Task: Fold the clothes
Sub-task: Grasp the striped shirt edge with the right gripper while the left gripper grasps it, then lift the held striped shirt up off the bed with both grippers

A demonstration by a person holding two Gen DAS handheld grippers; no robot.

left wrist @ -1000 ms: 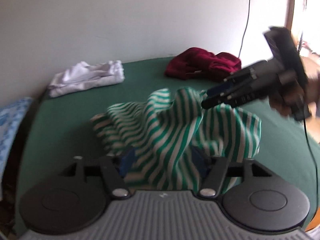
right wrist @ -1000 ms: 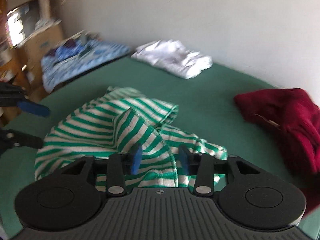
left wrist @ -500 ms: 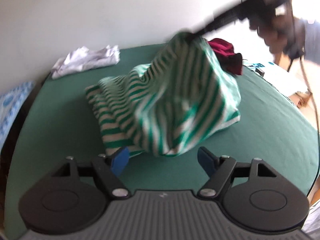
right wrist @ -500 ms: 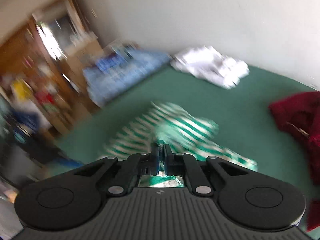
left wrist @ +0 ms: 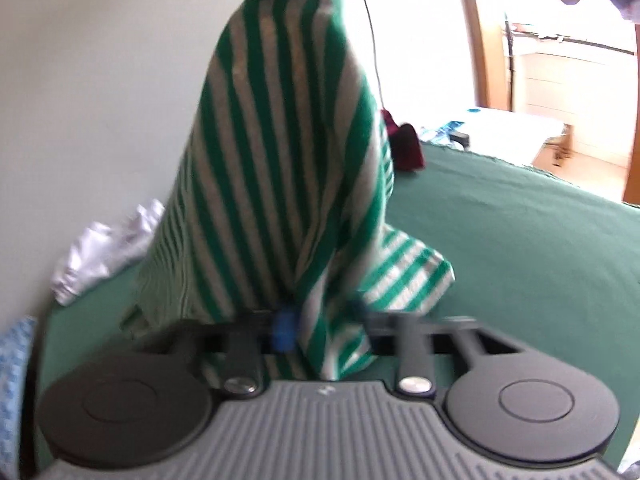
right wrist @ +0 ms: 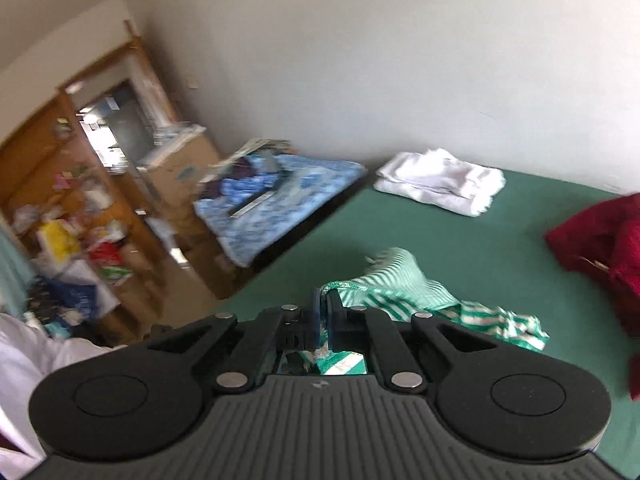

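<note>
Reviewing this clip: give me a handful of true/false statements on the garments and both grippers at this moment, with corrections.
1. The right gripper is shut on the striped garment. True.
2. The striped garment lies flat on the green surface. False: it hangs lifted, with only its lower end near the surface.
3. The white cloth sits by the wall. True.
4. The dark red garment is held by the left gripper. False: it lies on the green surface; the left gripper pinches the striped garment.
</note>
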